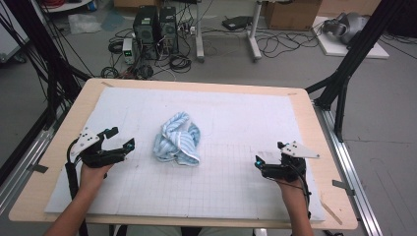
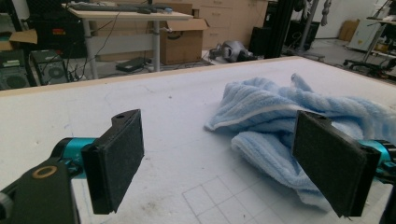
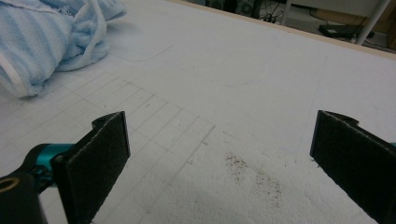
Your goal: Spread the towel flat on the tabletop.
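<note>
A crumpled light-blue striped towel (image 1: 178,138) lies in the middle of the white gridded mat (image 1: 226,118). My left gripper (image 1: 122,137) rests low over the mat just left of the towel, its jaws open and pointing toward it. In the left gripper view, the gripper (image 2: 224,163) has both black pads wide apart with nothing between them, and the towel (image 2: 280,112) lies just ahead, partly behind the right-hand pad. My right gripper (image 1: 269,153) stands open to the right of the towel, well apart from it. In the right gripper view, the gripper (image 3: 224,158) frames bare mat, with the towel (image 3: 42,42) at the upper left.
The mat covers a wooden table (image 1: 314,147) with its border bare all round. A small brown speckled stain (image 3: 254,175) marks the mat between the right jaws. Black frame posts (image 1: 344,73) stand at both sides; computer towers (image 1: 155,24), cables and boxes lie on the floor beyond.
</note>
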